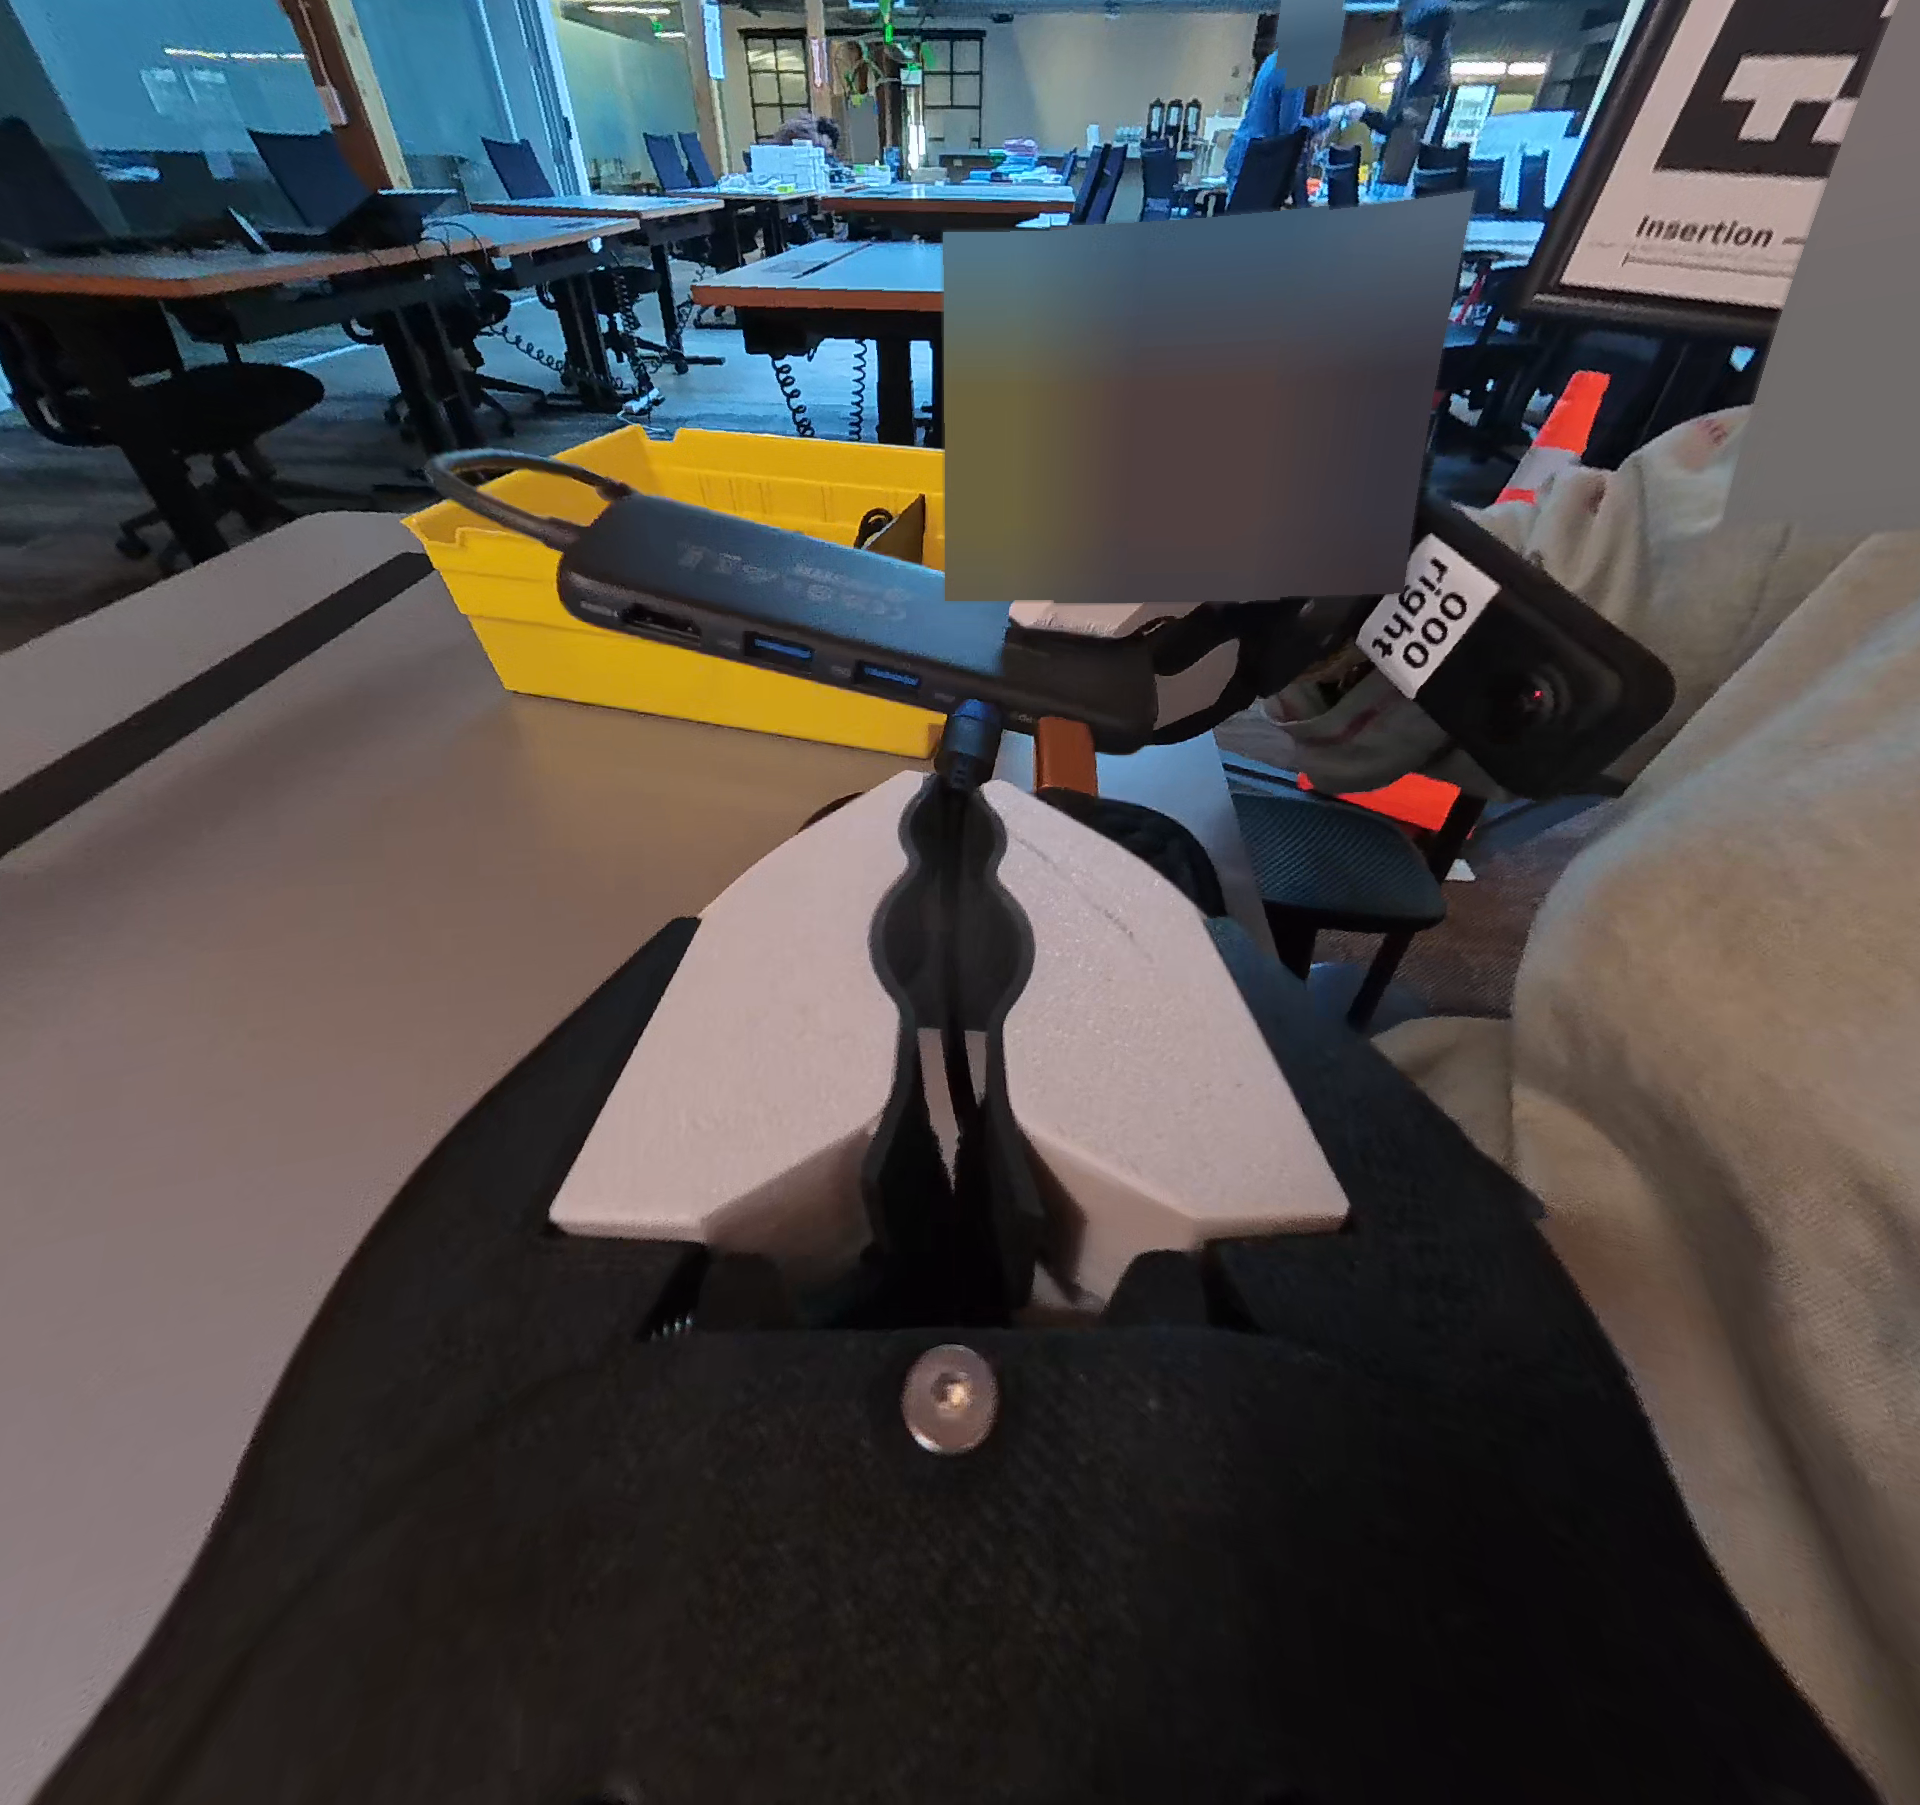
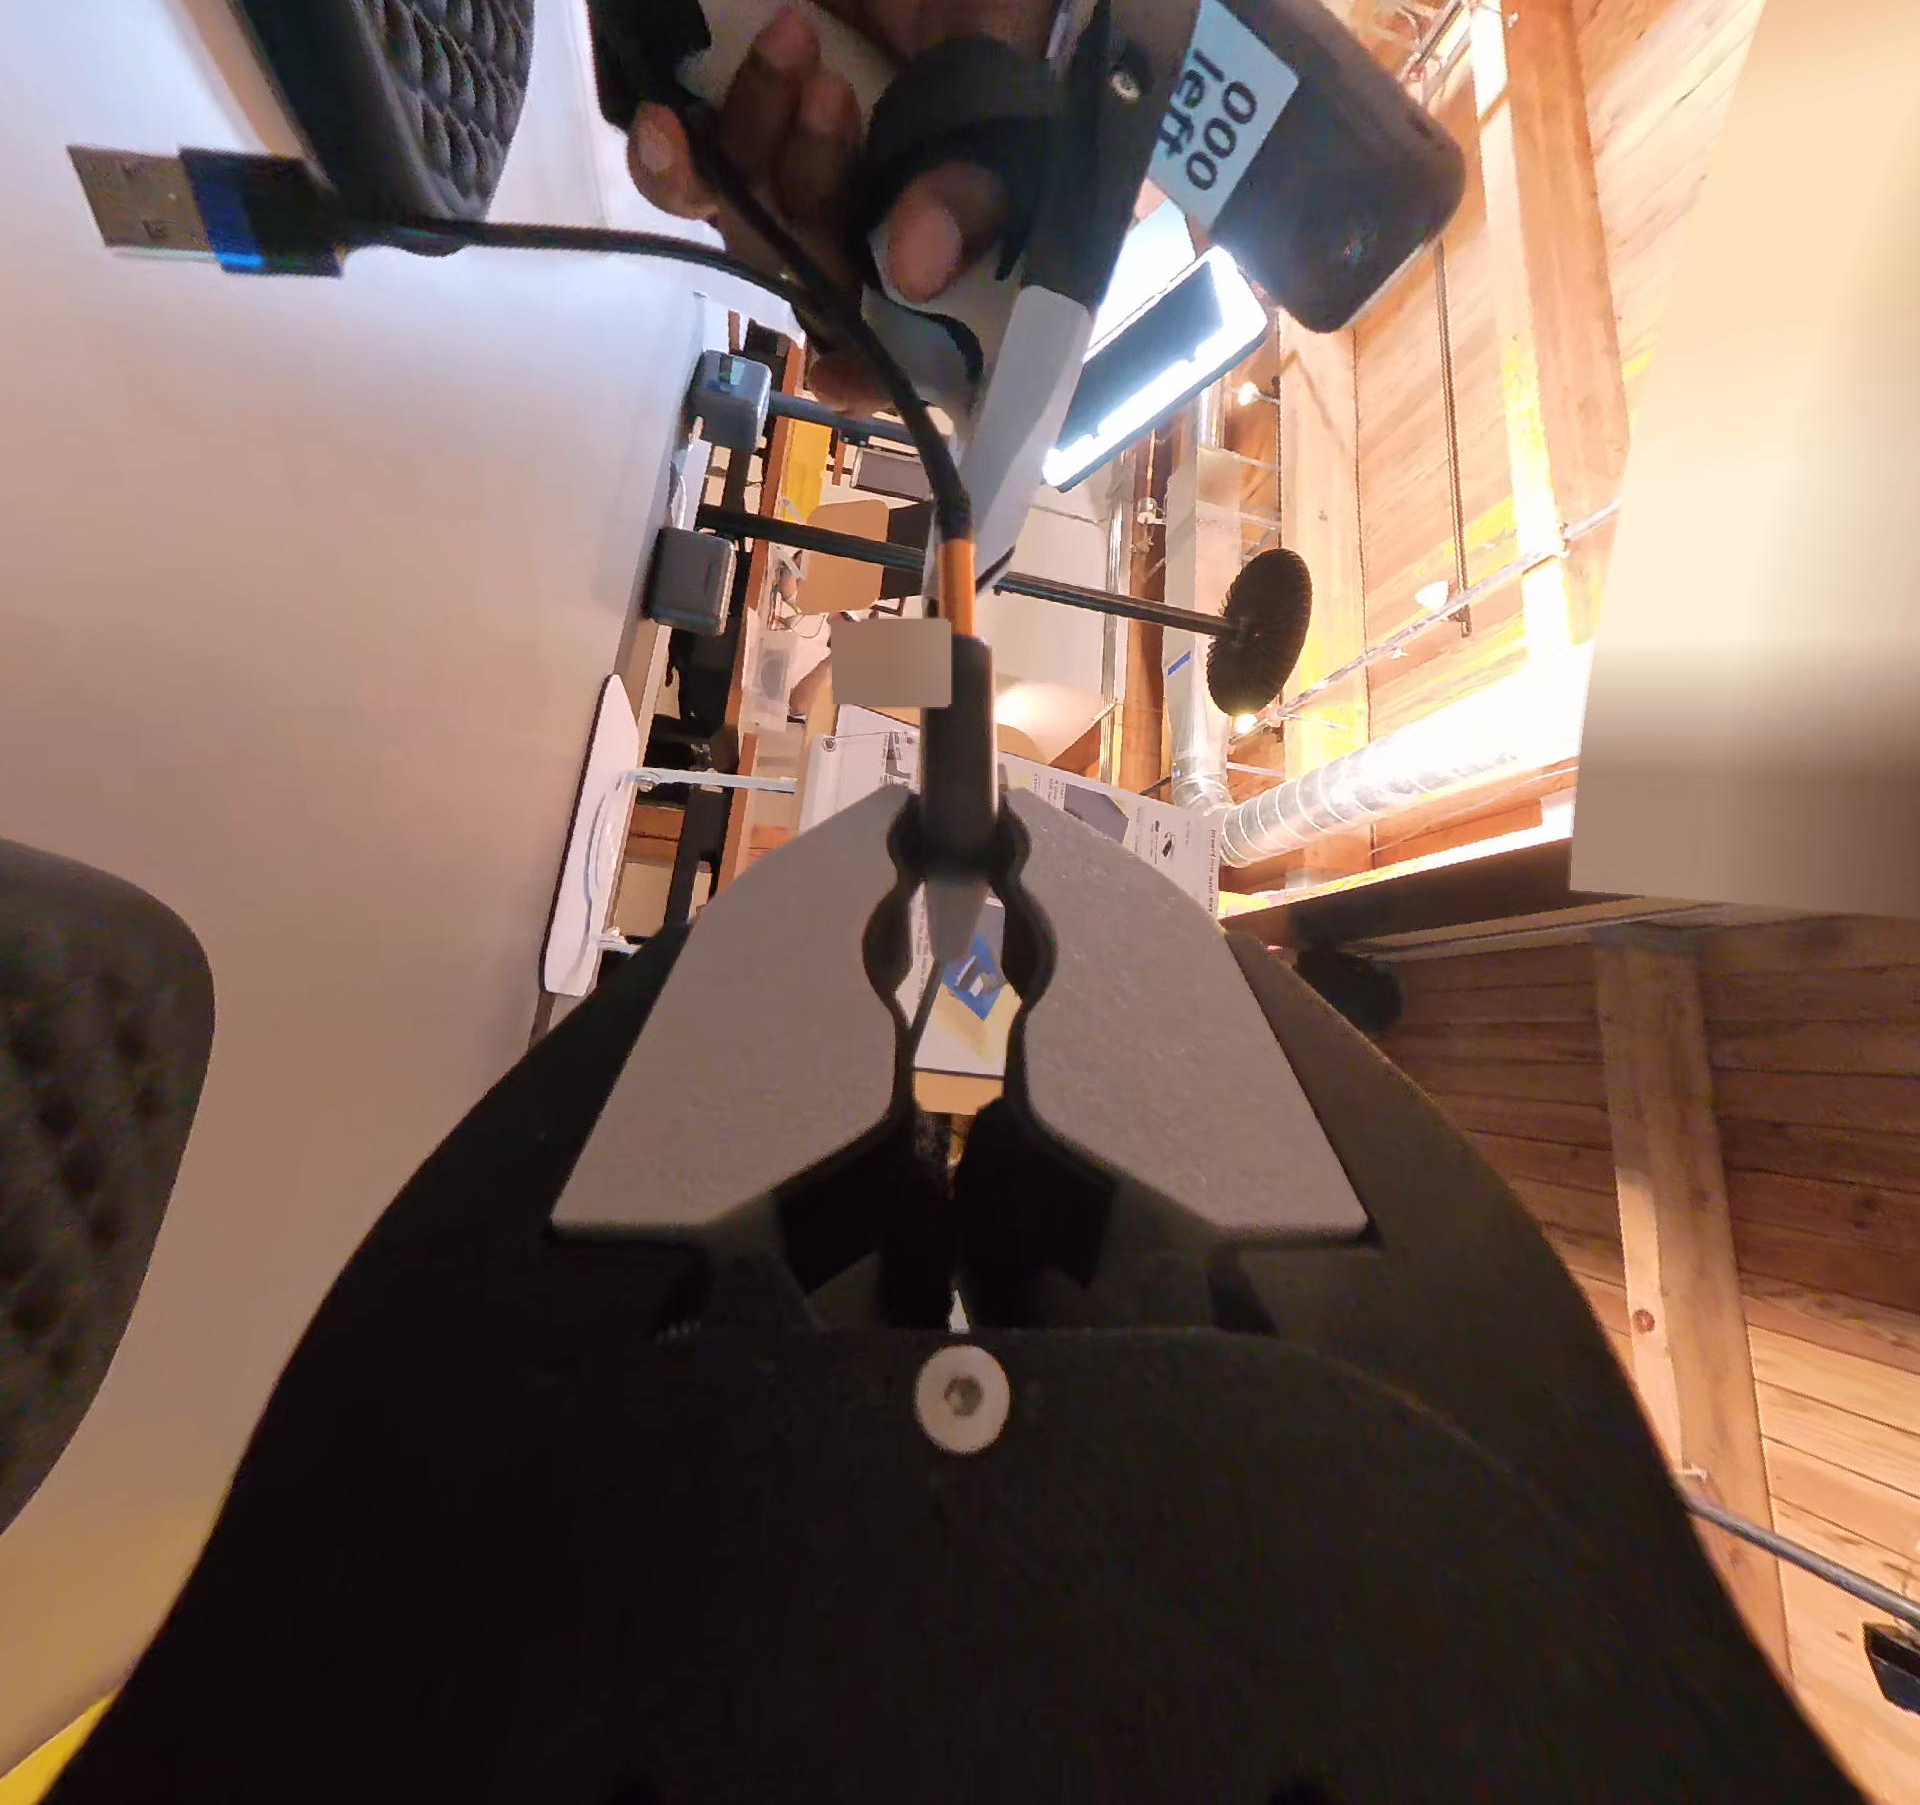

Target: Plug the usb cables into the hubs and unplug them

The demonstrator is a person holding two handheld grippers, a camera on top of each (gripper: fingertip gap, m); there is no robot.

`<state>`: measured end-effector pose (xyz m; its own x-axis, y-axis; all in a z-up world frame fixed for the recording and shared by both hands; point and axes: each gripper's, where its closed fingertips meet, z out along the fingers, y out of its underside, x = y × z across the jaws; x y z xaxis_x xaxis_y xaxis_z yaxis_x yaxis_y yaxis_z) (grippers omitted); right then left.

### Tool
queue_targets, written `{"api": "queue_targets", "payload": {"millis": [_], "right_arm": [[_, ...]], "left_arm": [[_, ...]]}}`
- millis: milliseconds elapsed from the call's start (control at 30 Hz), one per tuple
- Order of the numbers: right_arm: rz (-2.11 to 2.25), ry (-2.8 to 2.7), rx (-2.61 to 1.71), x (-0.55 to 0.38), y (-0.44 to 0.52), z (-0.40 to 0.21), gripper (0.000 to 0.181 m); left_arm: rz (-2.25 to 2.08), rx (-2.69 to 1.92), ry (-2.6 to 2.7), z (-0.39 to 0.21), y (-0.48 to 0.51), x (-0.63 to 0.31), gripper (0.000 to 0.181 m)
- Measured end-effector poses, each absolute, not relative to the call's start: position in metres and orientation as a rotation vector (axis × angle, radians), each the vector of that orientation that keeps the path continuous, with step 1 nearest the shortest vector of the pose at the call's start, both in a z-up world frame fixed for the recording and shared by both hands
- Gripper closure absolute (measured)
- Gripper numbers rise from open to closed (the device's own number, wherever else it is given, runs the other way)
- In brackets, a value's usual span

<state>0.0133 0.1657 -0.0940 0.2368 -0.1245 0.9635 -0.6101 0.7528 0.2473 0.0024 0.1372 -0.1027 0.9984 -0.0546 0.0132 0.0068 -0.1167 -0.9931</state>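
A dark grey USB hub [image 1: 831,602] with blue ports is held in the air above the table. My right gripper [image 1: 1086,680] is shut on its right end; in the right wrist view [image 2: 961,820] the hub [image 2: 961,747] shows end-on between the fingers. My left gripper [image 1: 961,789] is shut on a black cable plug [image 1: 971,732] that meets the hub's near side. An orange sleeve [image 1: 1065,758] sits just right of that plug. In the right wrist view the left gripper [image 2: 987,540] is beyond the hub, and a loose blue USB-A plug [image 2: 197,202] hangs on a black cable [image 2: 582,243].
A yellow bin [image 1: 707,654] stands on the grey table [image 1: 312,820] right behind the hub. A black mesh chair [image 1: 1340,872] and an orange cone [image 1: 1558,446] are to the right. A person's pale sleeve [image 1: 1714,924] fills the right side. Desks and chairs stand farther back. The gap from one gripper's tips to the other's is roughly 4 cm.
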Motion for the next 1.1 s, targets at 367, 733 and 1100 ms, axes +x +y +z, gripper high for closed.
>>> {"api": "queue_targets", "payload": {"millis": [367, 733, 1100], "right_arm": [[0.333, -1.312, 0.634, 0.009, 0.162, -0.094, 0.170], [0.362, -1.315, 0.665, 0.012, 0.152, -0.095, 0.170], [0.349, -1.323, 0.647, 0.012, 0.149, -0.096, 0.170]], "left_arm": [[-0.015, -1.708, -0.036, -0.104, 0.133, 0.001, 0.177], [-0.051, -1.734, 0.089, -0.103, 0.121, 0.007, 0.175], [-0.179, -1.719, -0.067, -0.106, 0.121, 0.003, 0.177]]}}
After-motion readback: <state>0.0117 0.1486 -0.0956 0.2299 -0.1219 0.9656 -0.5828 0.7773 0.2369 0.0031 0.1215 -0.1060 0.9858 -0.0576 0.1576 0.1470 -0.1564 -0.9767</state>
